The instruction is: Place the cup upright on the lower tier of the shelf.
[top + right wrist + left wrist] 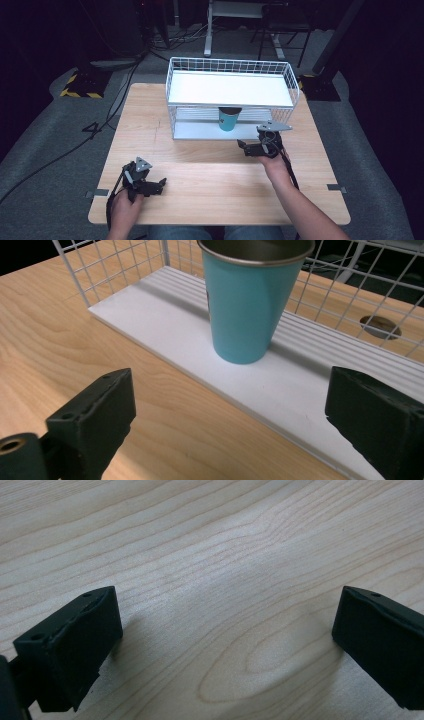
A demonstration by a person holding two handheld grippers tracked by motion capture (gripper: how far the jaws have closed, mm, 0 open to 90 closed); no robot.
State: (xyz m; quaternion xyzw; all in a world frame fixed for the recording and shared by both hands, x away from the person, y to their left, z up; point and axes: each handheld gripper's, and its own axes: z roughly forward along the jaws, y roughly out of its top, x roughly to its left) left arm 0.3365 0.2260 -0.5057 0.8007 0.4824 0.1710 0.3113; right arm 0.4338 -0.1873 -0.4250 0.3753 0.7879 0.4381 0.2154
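My left gripper [161, 184] rests low over the bare pale wooden table [200, 195] near my side, its two black jaws spread wide with nothing between them; in the left gripper view they frame only wood grain, so little can go wrong there unless I drag it across the board. Further right, the white two-tier wire shelf rack [230, 67] stands at the far middle of the table, and the teal metal tumbler with a steel rim [245, 300] sits upright on its lower white shelf [150, 305], near the front edge. My right gripper [241, 146] hovers just in front of that shelf, jaws also wide apart and empty. I judge the tumbler tapers downward, so a low, off-centre pinch could tip it or push it back against the wire, and the upper shelf leaves little room to lift.
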